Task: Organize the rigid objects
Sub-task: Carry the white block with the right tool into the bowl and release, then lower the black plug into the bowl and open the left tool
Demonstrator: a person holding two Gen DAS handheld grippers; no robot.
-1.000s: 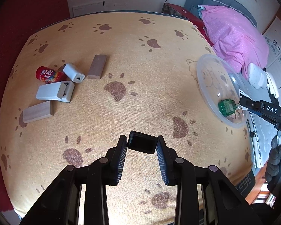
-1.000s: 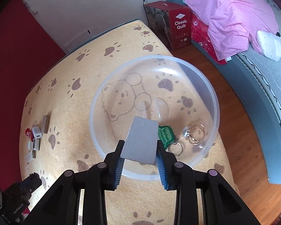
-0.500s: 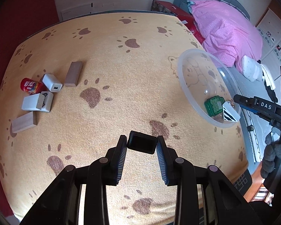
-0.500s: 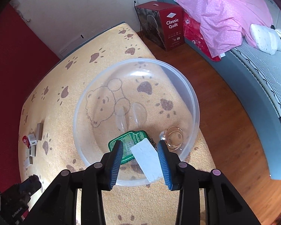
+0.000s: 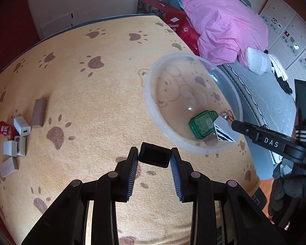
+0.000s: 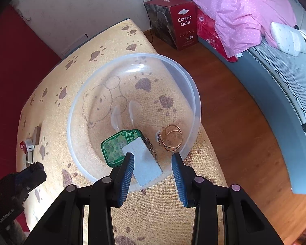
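My left gripper (image 5: pixel 154 157) is shut on a small black open box (image 5: pixel 155 157), held above the paw-print cloth just in front of the clear plastic bowl (image 5: pixel 151 106). The bowl (image 6: pixel 71 122) holds a green tin (image 6: pixel 117 147), gold rings (image 6: pixel 171 137) and a pale grey block (image 6: pixel 144 163). The block leans on the tin and the bowl's near wall. My right gripper (image 6: pixel 153 159) hovers over the bowl's near rim, open; the block lies between its fingers, close to the left pad, with the right pad clear of it.
At the cloth's left lie two wooden blocks (image 5: pixel 38 113) (image 5: pixel 8 166), a white charger (image 5: pixel 22 126), a red can (image 5: pixel 5 130) and white blocks (image 5: pixel 14 147). Right of the table are wooden floor, a red quilt box (image 6: pixel 179 24) and a bed with a pink quilt (image 6: pixel 240 6).
The right gripper's jaws parted and let the grey block drop into the bowl against the green tin. The left gripper carried the black box to the right, closer to the bowl.
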